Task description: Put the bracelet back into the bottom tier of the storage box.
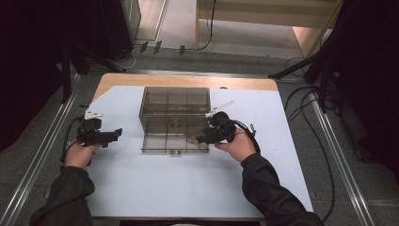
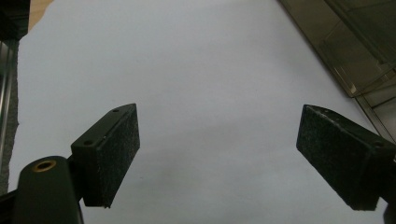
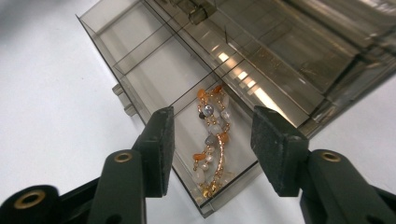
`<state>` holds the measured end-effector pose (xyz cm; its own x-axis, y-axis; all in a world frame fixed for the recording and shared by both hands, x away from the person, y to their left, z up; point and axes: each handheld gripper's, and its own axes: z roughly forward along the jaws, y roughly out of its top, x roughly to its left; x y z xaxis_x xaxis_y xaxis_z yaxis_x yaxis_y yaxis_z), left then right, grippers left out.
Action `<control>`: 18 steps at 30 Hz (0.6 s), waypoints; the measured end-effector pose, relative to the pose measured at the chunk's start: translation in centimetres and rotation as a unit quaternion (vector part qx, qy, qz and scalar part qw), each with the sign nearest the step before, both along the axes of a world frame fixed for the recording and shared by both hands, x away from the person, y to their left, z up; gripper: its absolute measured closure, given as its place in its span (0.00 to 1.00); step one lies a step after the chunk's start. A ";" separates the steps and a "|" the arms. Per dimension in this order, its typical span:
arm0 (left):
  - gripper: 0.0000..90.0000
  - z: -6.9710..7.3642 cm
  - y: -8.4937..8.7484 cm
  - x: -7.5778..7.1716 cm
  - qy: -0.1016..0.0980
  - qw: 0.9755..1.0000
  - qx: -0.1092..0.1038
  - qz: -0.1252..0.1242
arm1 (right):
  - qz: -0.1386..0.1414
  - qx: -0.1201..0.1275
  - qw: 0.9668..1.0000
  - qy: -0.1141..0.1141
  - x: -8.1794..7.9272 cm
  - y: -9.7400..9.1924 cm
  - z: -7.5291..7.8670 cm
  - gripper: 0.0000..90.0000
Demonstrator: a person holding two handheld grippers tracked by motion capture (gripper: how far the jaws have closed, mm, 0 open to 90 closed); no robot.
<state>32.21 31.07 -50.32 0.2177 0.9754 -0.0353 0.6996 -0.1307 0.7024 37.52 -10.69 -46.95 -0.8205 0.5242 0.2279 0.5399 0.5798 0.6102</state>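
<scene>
Item one: my right gripper (image 1: 203, 139), held over the near right corner of the box (image 1: 174, 117). In the right gripper view its jaws stand partly spread, pads touching nothing.

Item two: a bead bracelet (image 3: 211, 140), orange, white and gold, one grey bead among them. I see it lying loose in the box's end compartment, directly below the gap between those jaws, apart from both pads.

Item three: the box itself, smoky clear plastic, divided into compartments, lid folded open toward the far side, standing near the middle of the white table (image 1: 197, 183).

Item four: my left gripper (image 1: 110, 135), well left of the box, just above bare table. The left gripper view shows its jaws spread wide with nothing between them; a corner of the box (image 2: 359, 56) sits at the upper right.
</scene>
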 end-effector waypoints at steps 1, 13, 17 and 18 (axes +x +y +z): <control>0.16 0.0 0.0 0.1 0.000 1.000 0.000 -0.001 | 0.000 0.003 1.000 -0.001 0.0 -0.1 0.1 0.56; 0.16 0.0 -0.2 0.3 -0.001 1.000 -0.001 -0.002 | -0.003 0.013 1.000 -0.014 -0.4 -1.9 0.8 0.48; 0.16 0.0 -0.3 0.3 -0.002 1.000 -0.001 -0.003 | -0.006 0.016 1.000 -0.021 -0.6 -2.9 0.9 0.46; 0.16 0.0 -0.3 0.3 -0.002 1.000 -0.001 -0.003 | -0.007 0.016 1.000 -0.023 -0.6 -3.2 1.0 0.46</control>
